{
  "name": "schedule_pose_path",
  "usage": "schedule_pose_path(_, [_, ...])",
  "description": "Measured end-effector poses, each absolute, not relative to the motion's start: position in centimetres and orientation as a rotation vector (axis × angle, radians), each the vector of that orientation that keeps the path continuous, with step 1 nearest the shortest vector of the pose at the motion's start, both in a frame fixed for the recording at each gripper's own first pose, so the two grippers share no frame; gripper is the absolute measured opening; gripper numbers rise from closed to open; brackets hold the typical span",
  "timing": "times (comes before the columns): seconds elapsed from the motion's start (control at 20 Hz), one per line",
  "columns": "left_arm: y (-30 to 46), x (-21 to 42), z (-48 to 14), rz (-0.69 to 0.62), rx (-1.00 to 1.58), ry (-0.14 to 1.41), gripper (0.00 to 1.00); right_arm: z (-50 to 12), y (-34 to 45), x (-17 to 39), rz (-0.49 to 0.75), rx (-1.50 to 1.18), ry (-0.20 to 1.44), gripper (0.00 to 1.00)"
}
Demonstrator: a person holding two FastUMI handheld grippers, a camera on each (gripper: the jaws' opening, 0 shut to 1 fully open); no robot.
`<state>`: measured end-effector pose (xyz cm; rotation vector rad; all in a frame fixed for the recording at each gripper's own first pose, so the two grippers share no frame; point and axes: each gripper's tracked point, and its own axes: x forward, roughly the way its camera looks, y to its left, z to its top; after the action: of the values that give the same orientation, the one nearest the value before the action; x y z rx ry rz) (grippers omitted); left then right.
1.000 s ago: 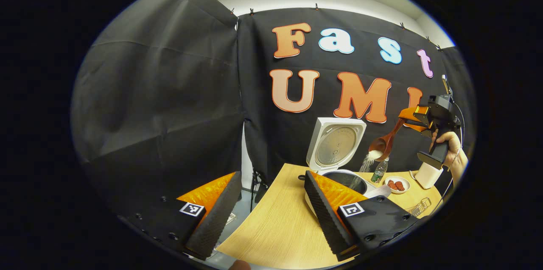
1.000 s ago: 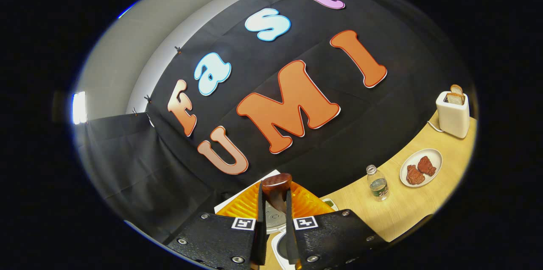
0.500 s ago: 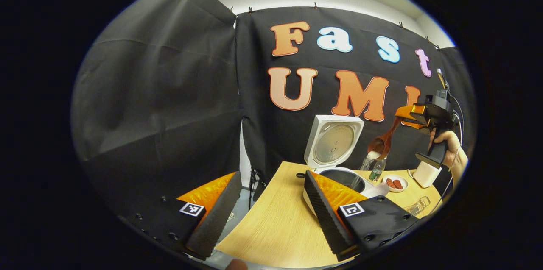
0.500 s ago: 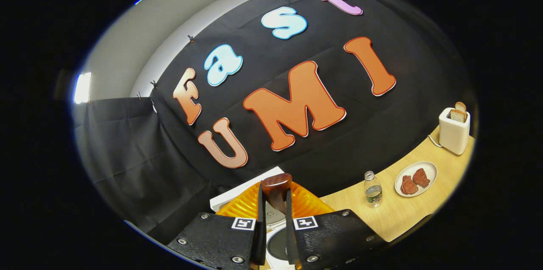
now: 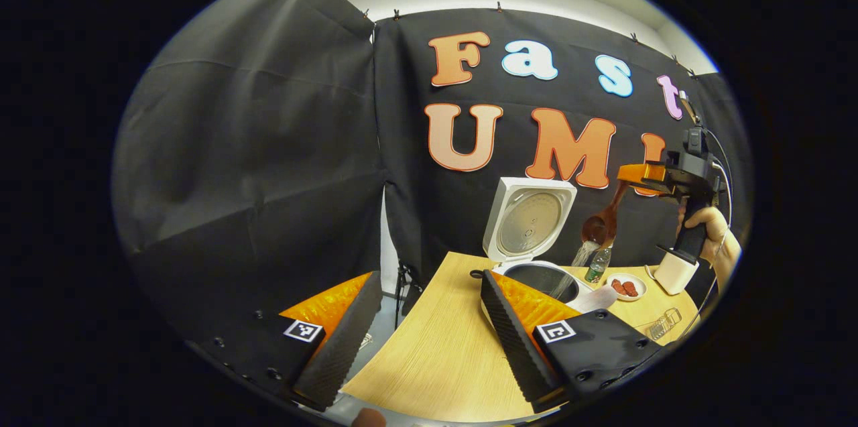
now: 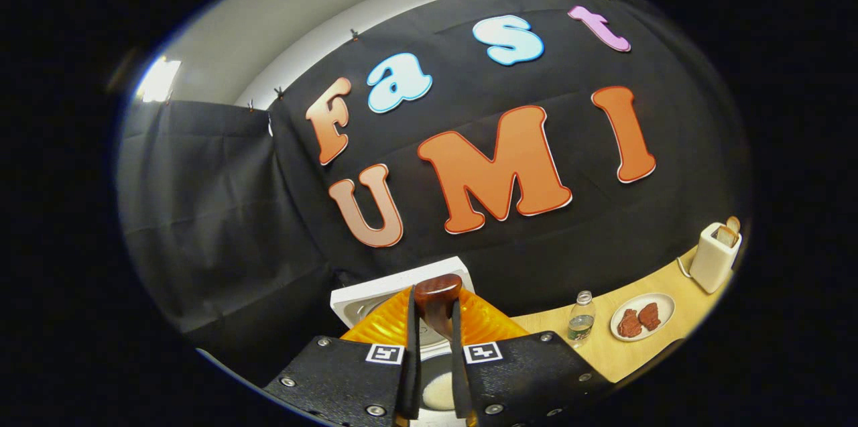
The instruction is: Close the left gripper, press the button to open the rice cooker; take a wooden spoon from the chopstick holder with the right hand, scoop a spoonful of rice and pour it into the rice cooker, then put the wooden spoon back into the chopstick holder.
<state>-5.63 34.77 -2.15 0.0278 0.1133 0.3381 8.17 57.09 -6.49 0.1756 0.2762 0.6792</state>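
The wooden spoon [image 5: 605, 218] hangs in my right gripper [image 5: 645, 174], handle end clamped between both fingers and its long axis slanting down and away from them, bowl lowest and tipped over the open mouth of the rice cooker [image 5: 536, 277]. From the left gripper view I see a thin stream of rice [image 5: 582, 255] falling from the bowl toward the inner pot, so I judge the pour to be under way and nearly spent. In the right gripper view the handle's rounded end [image 6: 437, 294] stands up between the closed fingers, and below them a pale heap sits in the pot (most likely the rice already delivered). The cooker's lid [image 5: 531, 219] stands upright at the back, clear of the spoon. My left gripper [image 5: 429, 330] hangs released, fingers wide apart, low over the near edge of the table [image 5: 442, 353], well apart from the spoon; the right hand is plainly the one to return it. I cannot identify the chopstick holder with confidence in either view. Beyond the cooker stand a water bottle [image 6: 580, 319], a plate [image 6: 642, 317] holding two reddish pieces, and a toaster [image 6: 715, 257] with bread in it.
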Motion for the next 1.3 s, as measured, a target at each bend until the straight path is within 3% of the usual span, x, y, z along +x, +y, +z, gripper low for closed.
schedule_pose_path(0.55, [34.8, -6.9, -2.9, 0.356, 0.028, 0.126, 1.0, -8.1, 58.3, 5.9, 0.755, 0.039, 0.259, 0.18])
schedule_pose_path(0.9, [33.2, -6.7, -2.0, 0.341, 0.029, 0.111, 1.0, -6.3, 52.9, 6.0, 0.686, 0.087, 0.255, 0.19])
schedule_pose_path(1.3, [28.5, -6.1, -1.3, 0.264, 0.033, 0.097, 1.0, -4.6, 40.7, 6.4, 0.531, 0.111, 0.215, 0.18])
